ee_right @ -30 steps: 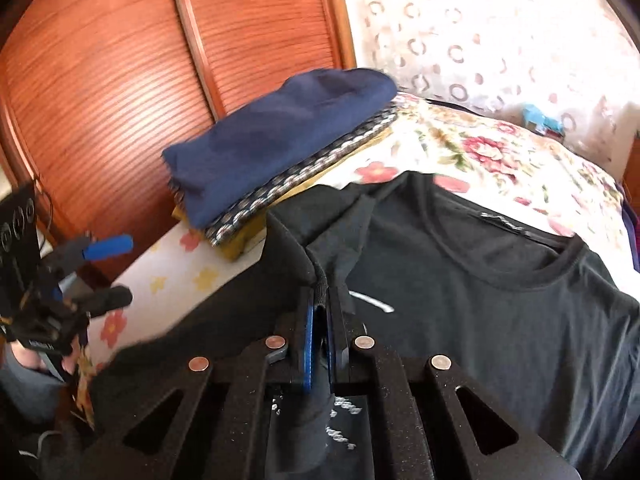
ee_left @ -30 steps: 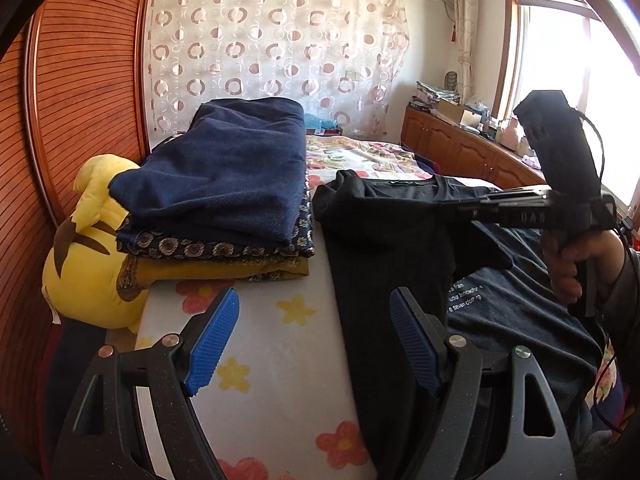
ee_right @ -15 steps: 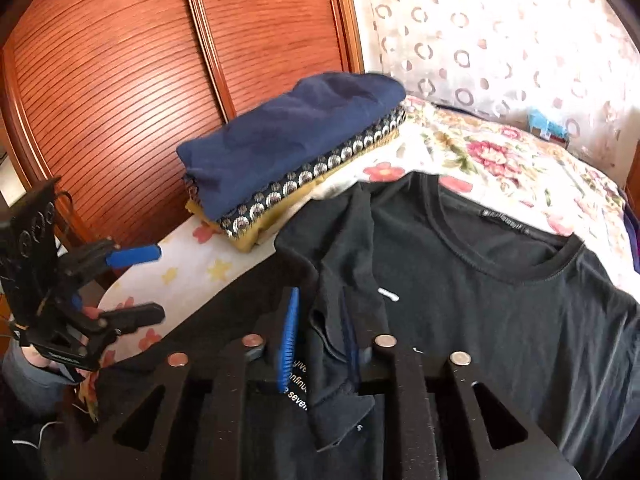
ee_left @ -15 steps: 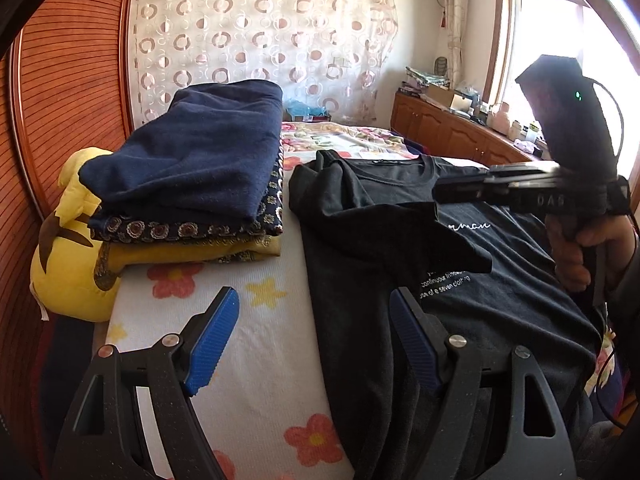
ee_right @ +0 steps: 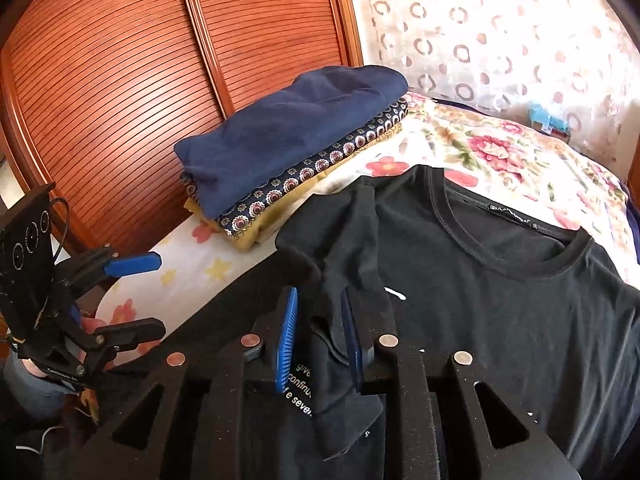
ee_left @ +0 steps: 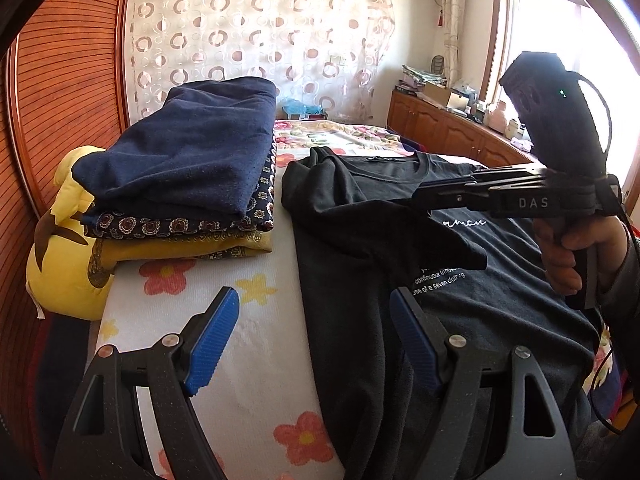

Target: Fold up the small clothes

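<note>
A yellow plush toy with brown markings (ee_left: 60, 256) sat wedged at the far left between the reddish slatted wooden wardrobe door (ee_left: 60, 92) and the bed covered with a white flower-print sheet (ee_left: 248, 344). Beside it, on the sheet, rose a stack of folded clothes (ee_left: 188, 184): a navy knit on top, a dark medallion-print piece under it and a mustard-yellow one at the bottom. Nearer the camera, the left gripper with black arms and blue ribbed pads (ee_left: 312, 340) hovered over the sheet and the shirt's left edge, its jaws spread wide with nothing between them. Just right of the stack lay the black short-sleeved T-shirt with white lettering on its chest (ee_left: 360, 240), spread flat on the bed with its round collar toward the far end and its left sleeve folded inward across the chest. Over that folded sleeve stood the right gripper, black with blue pads (ee_right: 320, 334); its jaws had just been opening and stood narrowly apart, the sleeve cloth lying loose between the pads. A person's hand (ee_left: 568, 248) gripped that tool's handle at the right edge. Behind the bed hung a sheer curtain patterned with rings (ee_left: 256, 40), and low wooden cabinets (ee_left: 448, 136) ran beneath a bright window (ee_left: 560, 36).
</note>
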